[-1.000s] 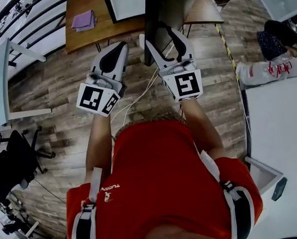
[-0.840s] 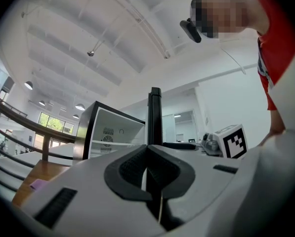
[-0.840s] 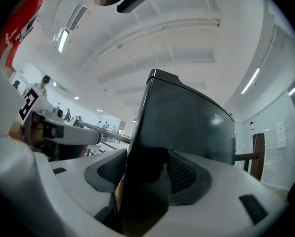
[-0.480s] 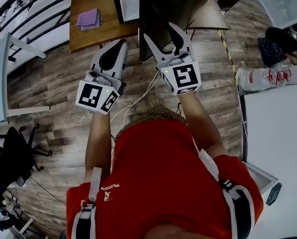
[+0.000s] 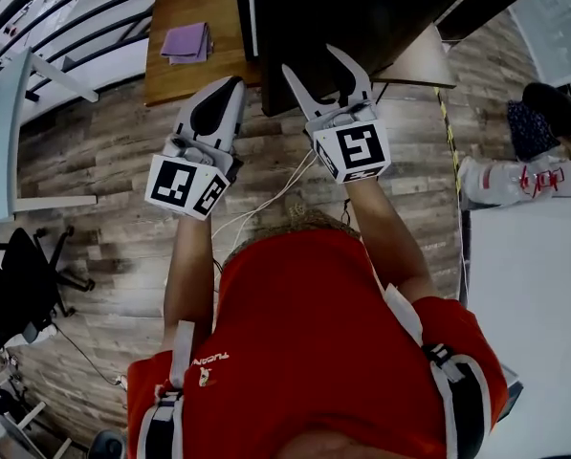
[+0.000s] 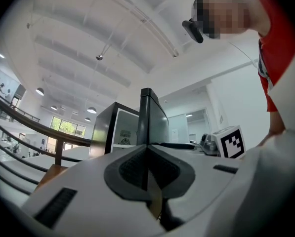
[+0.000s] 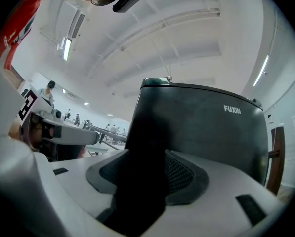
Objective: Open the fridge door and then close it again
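Note:
The black fridge [image 5: 362,8] fills the top of the head view; in the right gripper view its dark door [image 7: 201,127] carries a small white brand print. My right gripper [image 5: 321,70] reaches its front edge, jaws apart and closing. The door's left edge lines up with the gap of the right gripper [image 7: 142,162], and no pad visibly presses on it. My left gripper [image 5: 230,89] hovers shut and empty to the left of the fridge. Past the left gripper [image 6: 147,149] the fridge [image 6: 148,117] appears edge-on.
A wooden table [image 5: 199,8] with a purple cloth [image 5: 186,39] stands left of the fridge. A white cable [image 5: 266,194] trails over the wood floor. An office chair [image 5: 27,295] sits at the left, a white table [image 5: 534,285] and a seated person [image 5: 524,175] at the right.
Both grippers have moved closer to the fridge, which now fills more of the top of the view. The right jaws have narrowed a little.

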A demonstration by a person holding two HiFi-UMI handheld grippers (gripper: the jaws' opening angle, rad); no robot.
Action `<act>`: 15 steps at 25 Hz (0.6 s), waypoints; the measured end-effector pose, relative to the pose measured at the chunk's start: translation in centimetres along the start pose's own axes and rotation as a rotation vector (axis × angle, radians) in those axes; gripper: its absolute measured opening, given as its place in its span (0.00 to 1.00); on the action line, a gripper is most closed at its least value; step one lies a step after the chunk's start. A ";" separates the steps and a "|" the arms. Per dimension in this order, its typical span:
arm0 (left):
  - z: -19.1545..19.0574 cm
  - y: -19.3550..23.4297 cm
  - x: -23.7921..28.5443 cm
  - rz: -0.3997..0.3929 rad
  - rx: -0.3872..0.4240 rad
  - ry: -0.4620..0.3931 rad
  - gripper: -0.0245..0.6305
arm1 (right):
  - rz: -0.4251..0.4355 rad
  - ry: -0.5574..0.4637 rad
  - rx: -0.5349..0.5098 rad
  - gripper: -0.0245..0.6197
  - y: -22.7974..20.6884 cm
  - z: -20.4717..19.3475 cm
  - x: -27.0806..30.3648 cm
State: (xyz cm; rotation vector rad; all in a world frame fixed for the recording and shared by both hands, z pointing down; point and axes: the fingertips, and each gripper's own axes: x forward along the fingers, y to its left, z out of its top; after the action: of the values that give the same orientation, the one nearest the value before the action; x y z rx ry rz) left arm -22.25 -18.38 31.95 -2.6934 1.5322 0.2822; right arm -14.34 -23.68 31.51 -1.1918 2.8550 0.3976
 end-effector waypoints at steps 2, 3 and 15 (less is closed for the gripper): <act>0.1 0.8 0.6 0.012 0.002 -0.004 0.05 | 0.001 0.001 0.001 0.39 -0.5 -0.2 1.0; 0.1 1.1 0.9 0.018 0.003 -0.006 0.05 | 0.002 0.000 0.001 0.38 -0.8 -0.3 1.4; -0.4 4.4 3.9 0.068 0.004 -0.003 0.05 | 0.019 -0.001 0.020 0.26 -3.7 -1.7 6.0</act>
State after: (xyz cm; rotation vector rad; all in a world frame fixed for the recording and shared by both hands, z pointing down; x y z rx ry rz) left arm -23.97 -24.00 32.00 -2.6402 1.6240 0.2844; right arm -15.88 -30.79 31.63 -1.1613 2.8644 0.3692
